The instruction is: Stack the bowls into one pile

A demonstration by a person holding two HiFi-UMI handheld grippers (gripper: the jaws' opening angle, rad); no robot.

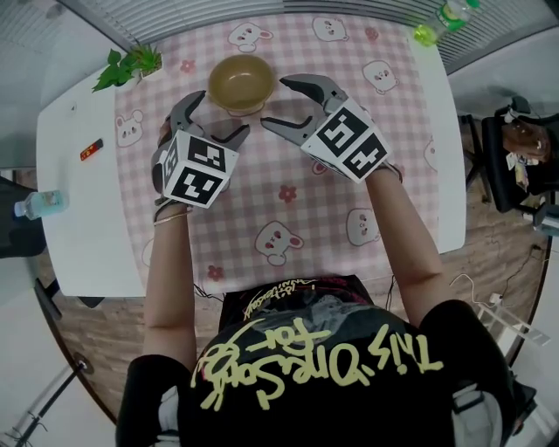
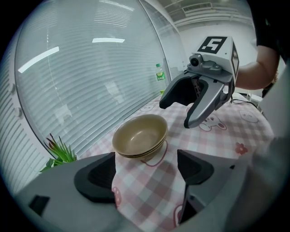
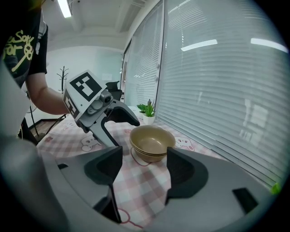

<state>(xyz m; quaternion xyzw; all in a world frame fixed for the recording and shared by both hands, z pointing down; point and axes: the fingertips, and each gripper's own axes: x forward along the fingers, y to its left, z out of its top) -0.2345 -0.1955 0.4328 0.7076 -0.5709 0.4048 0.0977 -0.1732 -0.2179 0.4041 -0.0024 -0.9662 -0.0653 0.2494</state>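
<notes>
The person's arms reach forward over the pink checked tablecloth [image 1: 288,188], one tool in each hand, held low over the cloth. The left gripper [image 1: 220,113] has its jaws spread wide. Its own view shows only cloth between them, so it grips nothing. The right gripper [image 1: 275,102] is spread just as wide and is also bare, its tips angled inward toward its partner.

Both sit just short of the bowls [image 1: 240,83], one to each side, near them but not touching. To me that looks like standing off from the bowls, not reaching for them. The bowls rest nested in a single pile on the cloth toward the far edge of the table, so the stacking looks done.

Beyond them, a small plant [image 1: 131,65] and a green bottle [image 1: 441,22] stand near the far corners.
</notes>
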